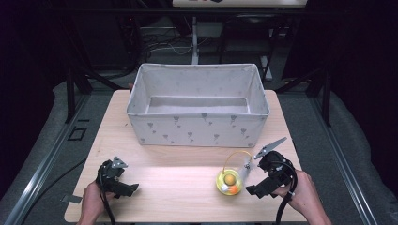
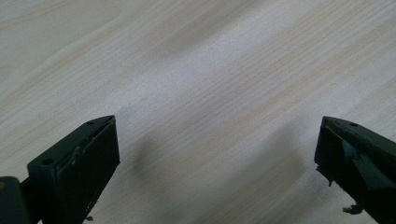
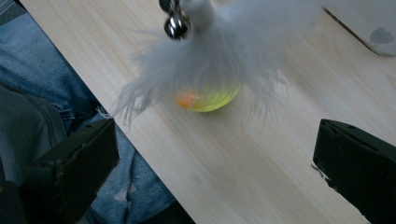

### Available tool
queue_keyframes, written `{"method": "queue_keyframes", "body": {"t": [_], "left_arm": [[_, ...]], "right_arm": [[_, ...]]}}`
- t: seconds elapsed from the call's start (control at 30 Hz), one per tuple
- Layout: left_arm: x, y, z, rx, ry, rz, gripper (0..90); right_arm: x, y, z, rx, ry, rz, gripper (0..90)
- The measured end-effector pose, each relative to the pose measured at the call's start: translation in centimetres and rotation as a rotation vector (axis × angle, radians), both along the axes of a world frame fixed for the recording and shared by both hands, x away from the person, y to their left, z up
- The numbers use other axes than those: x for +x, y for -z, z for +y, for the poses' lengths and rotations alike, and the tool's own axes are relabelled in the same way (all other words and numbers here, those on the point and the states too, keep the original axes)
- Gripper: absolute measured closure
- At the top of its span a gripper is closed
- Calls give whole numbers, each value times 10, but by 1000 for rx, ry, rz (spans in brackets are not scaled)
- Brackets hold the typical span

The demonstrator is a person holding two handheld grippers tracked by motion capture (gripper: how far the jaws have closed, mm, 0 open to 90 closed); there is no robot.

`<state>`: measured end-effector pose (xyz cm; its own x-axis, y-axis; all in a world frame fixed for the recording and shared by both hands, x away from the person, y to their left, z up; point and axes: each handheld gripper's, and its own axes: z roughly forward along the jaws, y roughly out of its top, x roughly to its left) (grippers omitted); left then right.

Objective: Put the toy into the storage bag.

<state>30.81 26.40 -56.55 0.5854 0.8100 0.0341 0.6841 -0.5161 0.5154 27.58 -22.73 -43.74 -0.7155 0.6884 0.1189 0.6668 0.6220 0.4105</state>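
Note:
A yellow see-through toy ball (image 1: 229, 182) with orange bits inside lies near the table's front right. A yellow wire loop (image 1: 234, 154) rises from it and carries a white feather tuft (image 1: 246, 168). My right gripper (image 1: 256, 180) sits just to its right, open, with nothing between its jaws. In the right gripper view the feather tuft (image 3: 219, 51) and a small bell (image 3: 176, 27) hang in front of the ball (image 3: 212, 98), beyond my open gripper (image 3: 217, 135). My left gripper (image 1: 126, 187) rests at the front left, open (image 2: 217, 135) over bare wood.
A large pale fabric box (image 1: 197, 129) with small grey prints stands open at the back middle of the wooden table (image 1: 178, 173); its corner (image 3: 369, 23) shows in the right gripper view. The person's jeans (image 3: 42, 102) lie beyond the table's front edge.

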Motion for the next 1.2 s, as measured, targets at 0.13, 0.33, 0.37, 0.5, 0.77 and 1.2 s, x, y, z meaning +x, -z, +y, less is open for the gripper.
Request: {"method": "queue_keyframes", "body": {"t": [0.13,0.33,0.37,0.5,0.77,1.2], "left_arm": [[0,0,0,0,-1,-1,2],[0,0,0,-1,1,-1,2],[0,0,0,-1,1,-1,2],[0,0,-1,2,0,-2,2],[-1,0,0,0,0,-3,2],[-1,0,0,0,0,-2,2]], "right_arm": [[2,-6,6,4,-13,-13,0],[6,-18,13,-10,-28,-29,0],[7,-22,15,-18,-35,-34,0],[11,-31,23,-25,-57,-39,0],[25,-47,40,-41,-103,-52,0],[38,-58,62,-58,-136,-69,433]]}}
